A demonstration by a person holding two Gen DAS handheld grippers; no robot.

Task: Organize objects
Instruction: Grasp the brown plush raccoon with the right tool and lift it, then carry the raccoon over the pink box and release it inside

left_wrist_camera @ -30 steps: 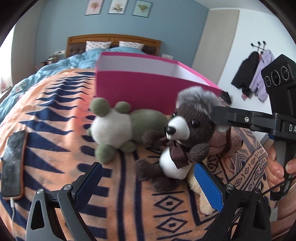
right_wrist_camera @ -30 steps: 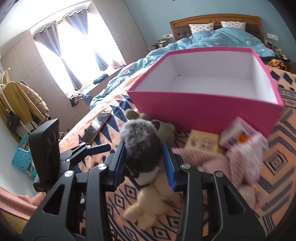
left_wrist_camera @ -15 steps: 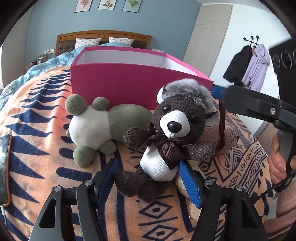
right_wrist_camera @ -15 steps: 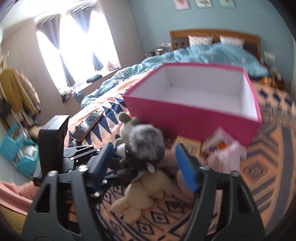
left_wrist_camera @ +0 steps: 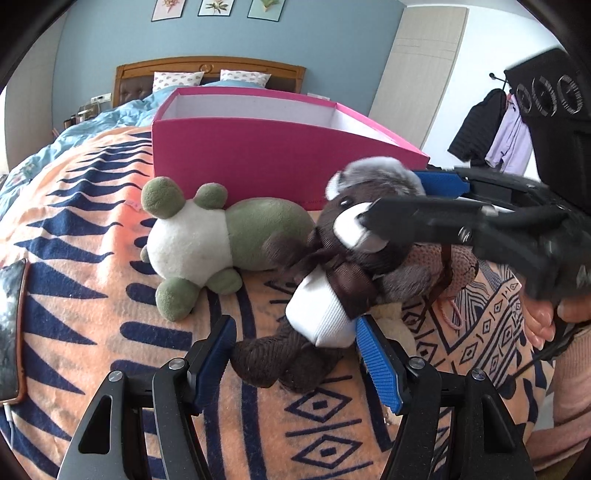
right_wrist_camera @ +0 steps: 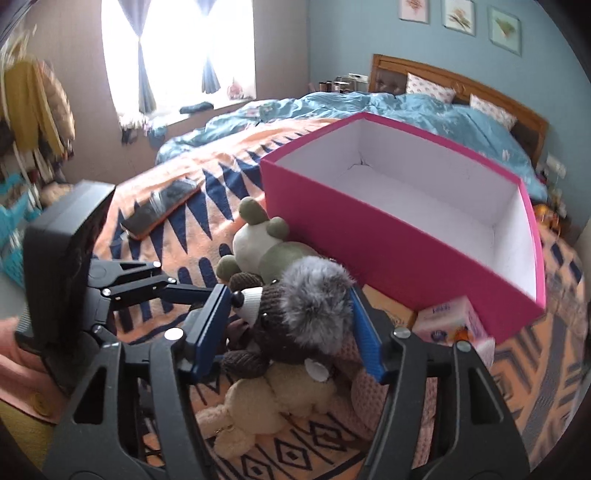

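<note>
We're working on a bed covered with an orange blanket with navy triangle and diamond patterns (left_wrist_camera: 92, 295), and a rumpled light-blue duvet (right_wrist_camera: 369, 107) is bunched up toward the wooden headboard (left_wrist_camera: 207, 68). The room has blue walls with three small framed prints (left_wrist_camera: 214, 7), a bright window with dark curtains (right_wrist_camera: 177, 48), and jackets hanging on a wall rack (left_wrist_camera: 491, 129).

The open pink cardboard box with a white inside (right_wrist_camera: 406, 236) sits on the blanket, nothing in it. Right in front of it lies a green and white plush frog (left_wrist_camera: 207, 243), and beside that the brown corduroy teddy bear with a grey furry hat (left_wrist_camera: 343, 280), lying over a cream plush toy (right_wrist_camera: 266, 398).

Our left gripper (left_wrist_camera: 295, 354) is clamped on the bear's lower body. Our right gripper (right_wrist_camera: 288, 325) straddles the bear's head, its blue pads closing in, not clearly pressing yet. A phone in an orange case (right_wrist_camera: 159, 210) lies off to the side.
</note>
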